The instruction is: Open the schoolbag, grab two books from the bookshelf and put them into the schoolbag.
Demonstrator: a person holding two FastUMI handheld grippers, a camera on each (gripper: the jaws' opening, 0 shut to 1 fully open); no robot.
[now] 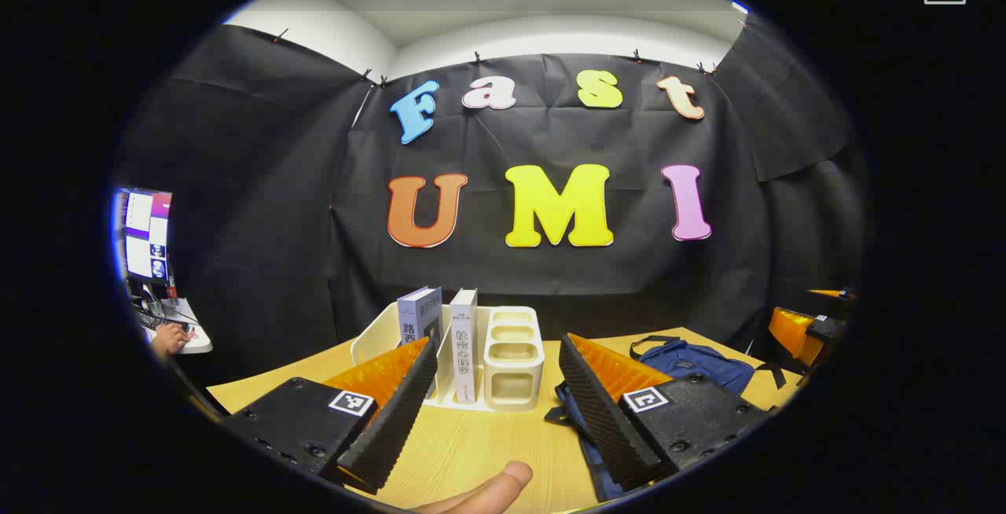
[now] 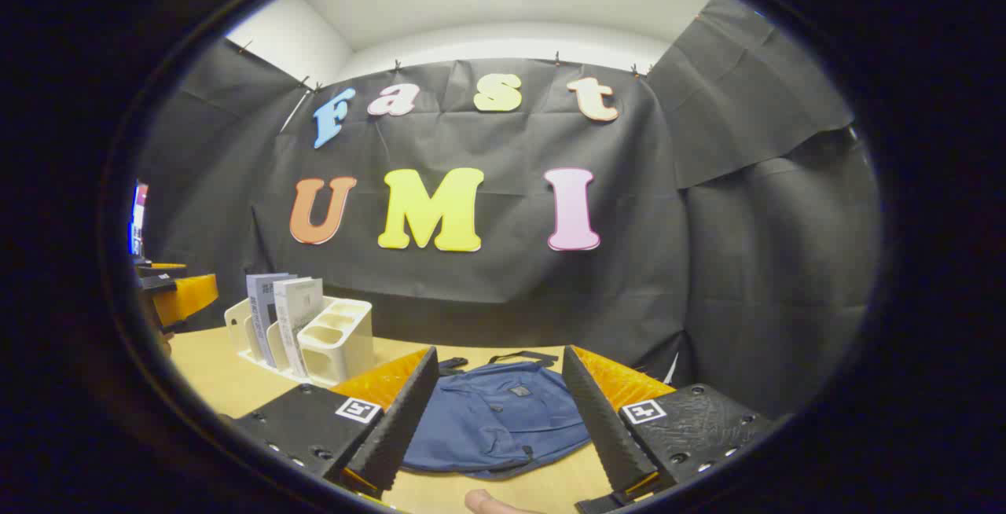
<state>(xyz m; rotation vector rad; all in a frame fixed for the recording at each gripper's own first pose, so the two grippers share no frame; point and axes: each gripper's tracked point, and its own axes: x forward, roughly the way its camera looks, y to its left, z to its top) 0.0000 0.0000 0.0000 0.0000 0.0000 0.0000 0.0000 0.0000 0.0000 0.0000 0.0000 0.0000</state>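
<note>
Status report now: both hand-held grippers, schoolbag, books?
Left hand-held gripper open, facing the books in the bookshelf. Right hand-held gripper open over schoolbag, flat on table, looks closed. Nothing blocking.

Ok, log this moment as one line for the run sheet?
stage: start | left gripper: open, facing shelf | right gripper: open, over bag | bag: flat on table | books: two upright in shelf

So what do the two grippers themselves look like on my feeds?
Each gripper, left gripper and right gripper, has two wedge-shaped fingers with ribbed inner faces, orange ridged backs, and black bolted mounting blocks carrying small square black-and-white markers. A bare fingertip shows below; no sleeve or cable visible.
</note>
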